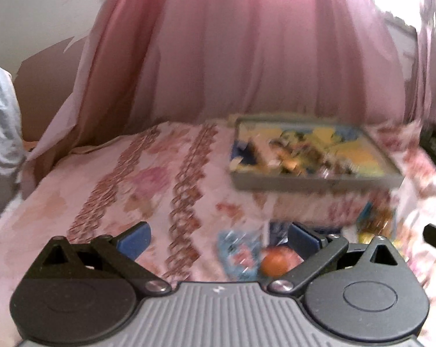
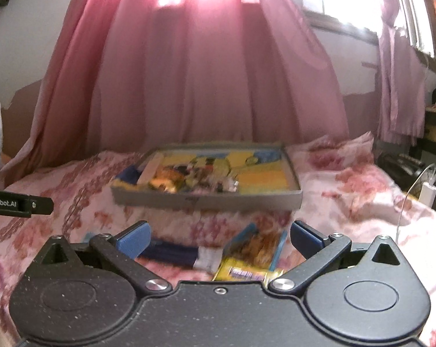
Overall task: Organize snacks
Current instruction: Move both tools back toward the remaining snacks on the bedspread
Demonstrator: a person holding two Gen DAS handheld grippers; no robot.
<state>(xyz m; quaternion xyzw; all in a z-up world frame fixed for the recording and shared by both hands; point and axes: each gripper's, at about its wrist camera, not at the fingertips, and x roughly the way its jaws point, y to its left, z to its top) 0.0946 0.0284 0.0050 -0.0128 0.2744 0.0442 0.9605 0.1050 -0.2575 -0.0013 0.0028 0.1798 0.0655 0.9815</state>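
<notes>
Both grippers are hovering low over the floral bedspread, each with jaws spread wide and nothing between them. The right gripper is sitting almost directly over the loose snacks: a yellow packet is lying just under and slightly right of its centreline, an orange-and-blue packet is leaning tilted just beyond it, and a dark blue bar is lying flat to the left, long axis running left-right across the fingers' line. The grey tray, already holding several snacks (blurred, cannot tell which), is standing straight ahead and beyond the loose pile, well apart from the fingertips.

From the left gripper the loose packets are lying off to its right: a light blue wrapper with an orange round print close by its right finger, the tray up and to the right.

Judgement: the right one is nearer and better lined up with the pile, so it is looking like the picking hand; the yellow packet is lying roughly crosswise to its opening (some wrist turn may be needed). Then carrying forward to the tray.
</notes>
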